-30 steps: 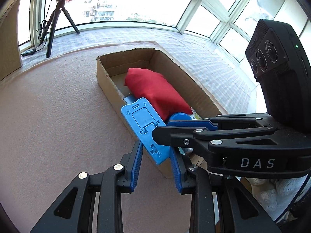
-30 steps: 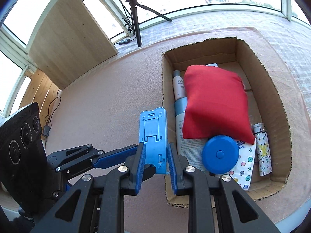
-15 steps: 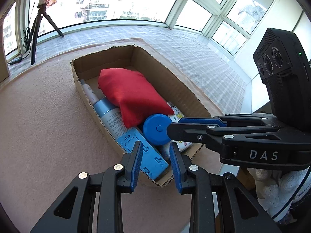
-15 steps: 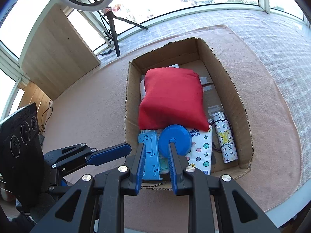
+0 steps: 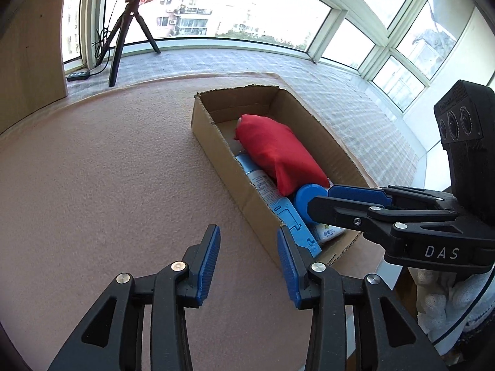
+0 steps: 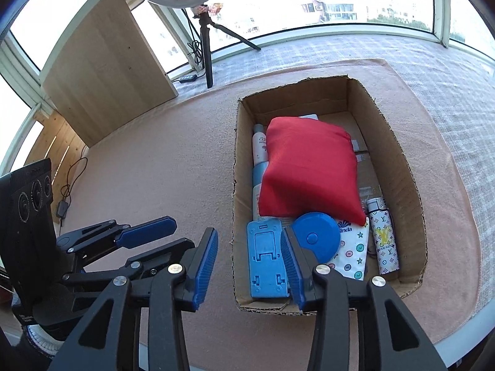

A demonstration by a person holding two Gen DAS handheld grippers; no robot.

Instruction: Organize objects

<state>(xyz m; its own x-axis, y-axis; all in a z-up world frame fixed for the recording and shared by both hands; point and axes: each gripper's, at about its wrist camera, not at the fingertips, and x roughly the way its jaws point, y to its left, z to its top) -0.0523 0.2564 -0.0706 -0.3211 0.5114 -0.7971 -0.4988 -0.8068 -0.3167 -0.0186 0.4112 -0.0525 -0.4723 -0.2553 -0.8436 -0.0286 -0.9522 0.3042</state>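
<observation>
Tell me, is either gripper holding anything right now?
No. Left gripper and right gripper are both open and empty; the blue stand lies in the box.

Glazed home balcony: wraparound windows (image 5: 355, 24), apartment-block view.

Corrugated cardboard box (image 6: 402, 160), seemingly matt red cloth pouch (image 6: 309, 176), napped carpet (image 6: 154, 170).

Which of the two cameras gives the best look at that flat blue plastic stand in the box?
The right wrist view: the blue stand lies nearly whole, face up. In the left wrist view the cardboard box wall and a fingertip hide much of it.
</observation>
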